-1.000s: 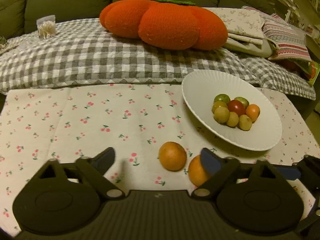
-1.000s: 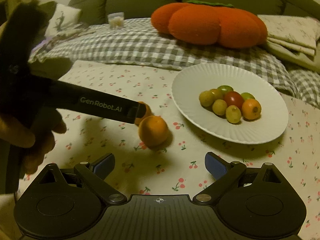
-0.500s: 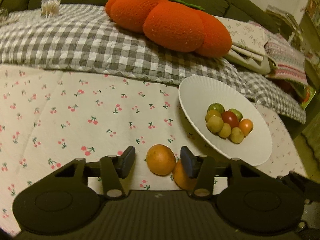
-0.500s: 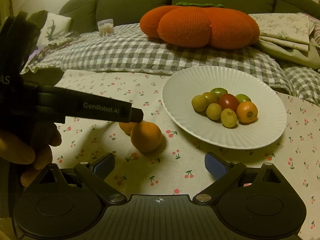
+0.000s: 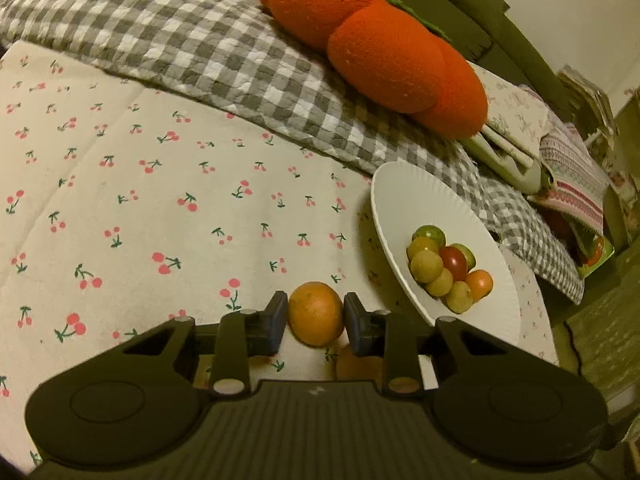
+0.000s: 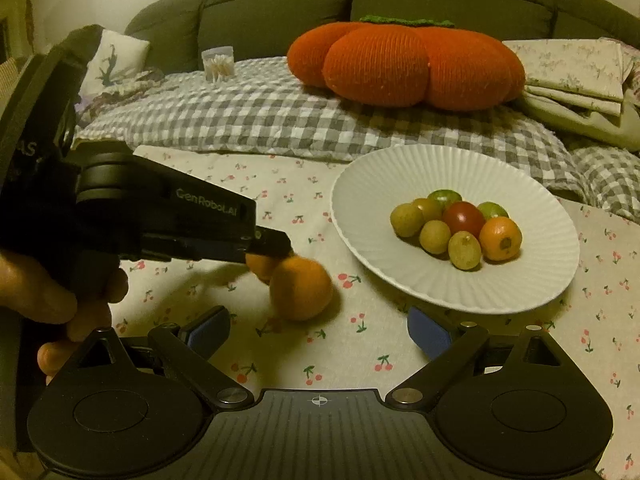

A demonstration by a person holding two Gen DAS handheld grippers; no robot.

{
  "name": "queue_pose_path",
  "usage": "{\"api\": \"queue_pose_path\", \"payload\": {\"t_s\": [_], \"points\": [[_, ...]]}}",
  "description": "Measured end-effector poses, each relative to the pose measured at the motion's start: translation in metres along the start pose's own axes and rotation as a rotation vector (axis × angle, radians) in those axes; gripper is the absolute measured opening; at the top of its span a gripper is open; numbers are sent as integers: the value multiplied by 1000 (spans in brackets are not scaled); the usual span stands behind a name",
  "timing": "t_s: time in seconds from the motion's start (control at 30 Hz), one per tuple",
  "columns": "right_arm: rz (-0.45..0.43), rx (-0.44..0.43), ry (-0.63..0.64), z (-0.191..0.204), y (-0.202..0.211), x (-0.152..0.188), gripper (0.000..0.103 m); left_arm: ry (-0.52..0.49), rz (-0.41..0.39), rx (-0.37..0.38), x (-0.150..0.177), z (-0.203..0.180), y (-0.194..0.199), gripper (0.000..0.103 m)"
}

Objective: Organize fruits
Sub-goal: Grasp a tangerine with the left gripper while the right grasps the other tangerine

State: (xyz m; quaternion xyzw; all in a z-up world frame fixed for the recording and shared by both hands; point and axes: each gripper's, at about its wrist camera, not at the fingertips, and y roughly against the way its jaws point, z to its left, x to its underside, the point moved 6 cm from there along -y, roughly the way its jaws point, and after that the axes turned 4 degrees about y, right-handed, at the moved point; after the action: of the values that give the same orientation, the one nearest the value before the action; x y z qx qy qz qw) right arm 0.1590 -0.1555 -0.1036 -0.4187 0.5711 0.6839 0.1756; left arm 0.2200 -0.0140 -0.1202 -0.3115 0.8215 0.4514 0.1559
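Left wrist view close and tilted over the worktop (image 5: 120, 208), facing the sofa, right wrist view further back and level – both sharing the white plate (image 6: 400, 176), oranges, orange cushion (image 5: 384, 52)

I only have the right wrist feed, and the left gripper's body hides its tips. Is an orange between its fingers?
Observer: Yes. The left gripper has just been closing, and both pads touch the orange at its sides.
Operator: Where is the second orange relative to those fingers?
Observer: Nearer the camera, partly hidden under the finger on the plate side.
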Motion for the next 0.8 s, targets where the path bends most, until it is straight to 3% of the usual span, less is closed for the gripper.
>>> {"api": "queue_pose_path", "payload": {"t_s": [0.2, 0.37, 0.67, 0.8], "points": [[-9, -2, -2, -1, -5, 0, 95, -16, -18, -57, -3, 2, 8, 29], [-21, -2, 23, 3, -10, 2, 94, -122, -36, -164, -3, -2, 19, 29], [-31, 4, 34, 3, -23, 5, 78, -155, -35, -236, -1, 7, 27, 29], [-43, 2, 30, 3, -25, 3, 64, -162, -39, -250, -1, 8, 28, 29]]}}
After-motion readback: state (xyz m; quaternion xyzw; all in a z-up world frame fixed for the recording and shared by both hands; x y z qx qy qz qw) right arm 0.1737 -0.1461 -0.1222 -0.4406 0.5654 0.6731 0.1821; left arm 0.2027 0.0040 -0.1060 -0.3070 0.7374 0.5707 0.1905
